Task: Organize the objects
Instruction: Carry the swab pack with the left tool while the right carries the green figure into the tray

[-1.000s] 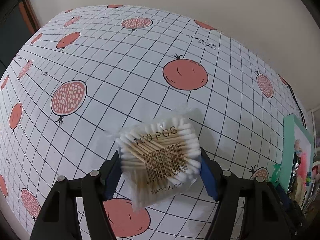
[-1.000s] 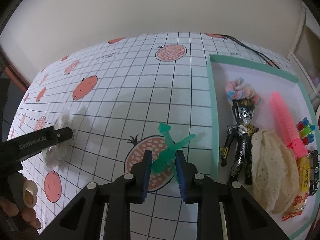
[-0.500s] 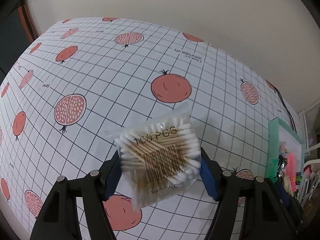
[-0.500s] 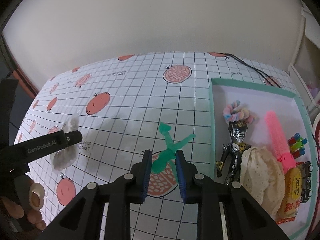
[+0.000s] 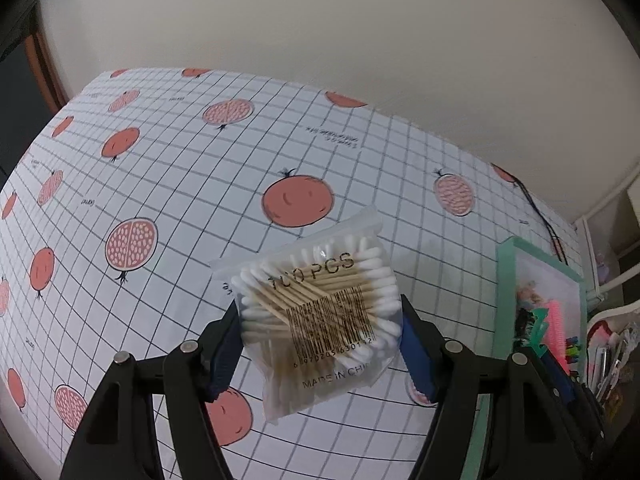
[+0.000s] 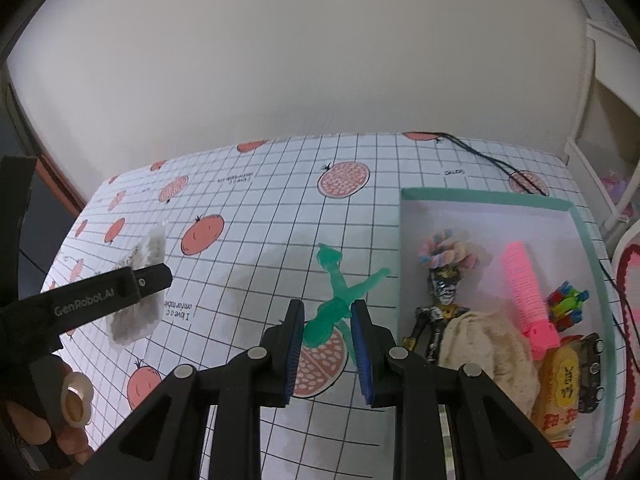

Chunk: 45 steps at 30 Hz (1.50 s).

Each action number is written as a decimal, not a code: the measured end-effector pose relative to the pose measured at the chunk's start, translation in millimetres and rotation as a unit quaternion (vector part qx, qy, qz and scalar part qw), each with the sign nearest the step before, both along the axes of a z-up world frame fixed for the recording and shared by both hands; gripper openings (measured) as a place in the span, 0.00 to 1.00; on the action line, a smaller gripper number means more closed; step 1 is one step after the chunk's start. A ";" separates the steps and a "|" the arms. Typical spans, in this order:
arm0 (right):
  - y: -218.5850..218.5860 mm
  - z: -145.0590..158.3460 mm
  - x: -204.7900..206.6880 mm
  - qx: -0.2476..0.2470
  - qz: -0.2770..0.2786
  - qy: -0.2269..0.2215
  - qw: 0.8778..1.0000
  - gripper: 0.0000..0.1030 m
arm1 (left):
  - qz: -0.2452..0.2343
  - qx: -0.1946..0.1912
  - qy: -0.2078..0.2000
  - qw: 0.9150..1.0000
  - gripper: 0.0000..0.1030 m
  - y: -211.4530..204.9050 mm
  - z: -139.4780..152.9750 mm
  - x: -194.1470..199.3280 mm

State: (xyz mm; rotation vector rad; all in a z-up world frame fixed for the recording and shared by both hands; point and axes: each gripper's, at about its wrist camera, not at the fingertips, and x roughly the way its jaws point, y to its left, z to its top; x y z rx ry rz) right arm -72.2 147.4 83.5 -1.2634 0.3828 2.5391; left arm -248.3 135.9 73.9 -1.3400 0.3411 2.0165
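**Carrying two items toward the tray: both lifted clear of the cloth**

Item 1, nearest. Left gripper (image 5: 320,344): jaws set wide, pinching the cotton swab bag (image 5: 316,320) by its two side edges. Over the last second the pomegranate tablecloth (image 5: 168,184) has dropped away beneath the bag; it is now airborne, no longer resting.

Item 2. Right gripper (image 6: 327,336): jaws nearly closed on the green plastic figure (image 6: 336,304), whose limbs stick out toward 12 and 1 o'clock. It too has risen since a second ago, and the wall fills more of the right wrist view.

Meaning for the task: both picks look complete; transfer to the tray is probably next.

Item 3, at 3 o'clock of the right gripper. Teal tray (image 6: 400,264), already crowded along its near half: silver figure (image 6: 442,300), lace cloth (image 6: 488,348), pink comb (image 6: 526,296), yellow snack packet (image 6: 560,384), toy car (image 6: 590,368).

Obstruction: free floor remains mainly at the tray's far end; its raised rim must be cleared.

Item 4, farthest. Black cord (image 6: 492,160) at 1 o'clock.
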 end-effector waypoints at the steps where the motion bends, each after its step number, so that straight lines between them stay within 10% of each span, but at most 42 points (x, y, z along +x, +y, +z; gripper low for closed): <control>1: 2.3 2.5 1.9 0.000 -0.001 0.003 1.000 0.25 | -0.001 0.003 0.001 1.000 0.69 1.1 2.7 2.7; 23: 107.6 36.7 68.4 0.025 -0.112 0.041 0.993 0.25 | -0.113 0.100 0.004 0.989 0.69 61.5 40.3 100.3; 45: 138.5 -2.7 80.9 0.006 -0.128 0.003 0.992 0.25 | -0.199 0.098 -0.020 0.975 0.69 116.5 -3.4 160.6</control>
